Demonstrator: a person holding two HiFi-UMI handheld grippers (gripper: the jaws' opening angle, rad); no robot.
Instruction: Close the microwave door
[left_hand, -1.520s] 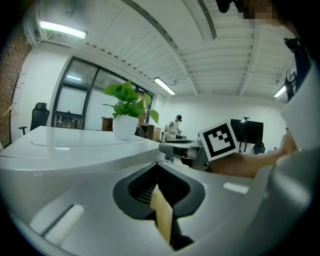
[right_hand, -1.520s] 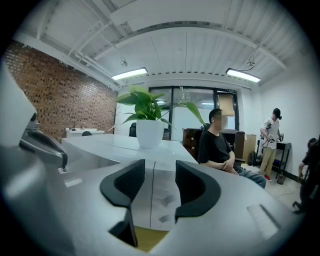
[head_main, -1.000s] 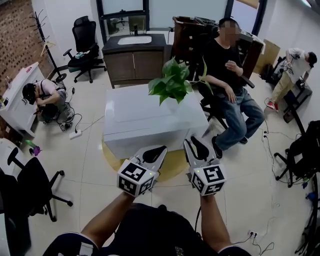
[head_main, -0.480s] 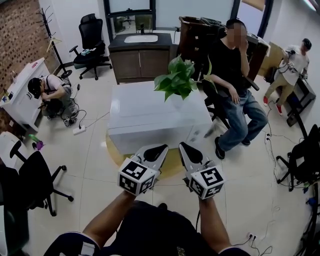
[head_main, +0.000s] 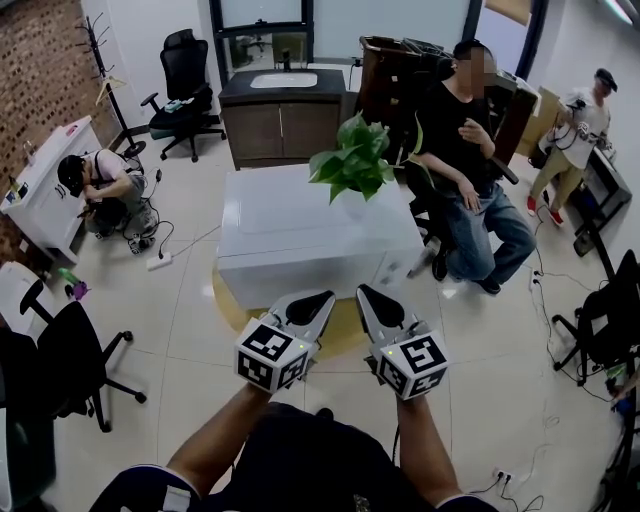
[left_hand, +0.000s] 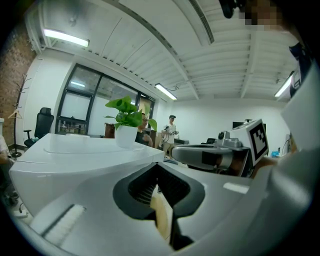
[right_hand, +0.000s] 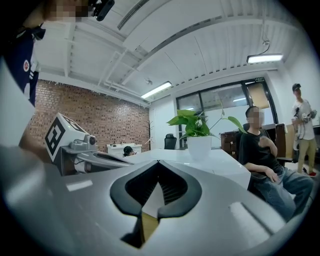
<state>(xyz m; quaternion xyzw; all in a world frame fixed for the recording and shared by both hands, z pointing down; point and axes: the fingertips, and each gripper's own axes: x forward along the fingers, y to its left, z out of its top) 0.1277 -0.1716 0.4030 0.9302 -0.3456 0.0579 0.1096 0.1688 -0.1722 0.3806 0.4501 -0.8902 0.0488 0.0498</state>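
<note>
The microwave (head_main: 300, 225) is a white box on a low round table (head_main: 345, 335), and its front face looks flush. A potted green plant (head_main: 350, 165) stands on its top at the right. Both grippers hover side by side just before its front face, apart from it. My left gripper (head_main: 325, 296) is shut with nothing between its fingers, and so is my right gripper (head_main: 362, 290). In the left gripper view the jaw tips (left_hand: 156, 162) meet below the microwave's top (left_hand: 75, 150). The right gripper view shows its tips (right_hand: 158, 161) together before the white top (right_hand: 220, 160).
A person sits on a chair (head_main: 470, 190) close to the microwave's right side. Another person (head_main: 100, 190) crouches on the floor at the left by a white unit (head_main: 40, 185). Black office chairs (head_main: 60, 365) stand at the near left. A sink cabinet (head_main: 280, 115) is at the back.
The right gripper's jaws, apart a second ago, have come together, and it has shifted a little to the left. The left gripper has kept still.
</note>
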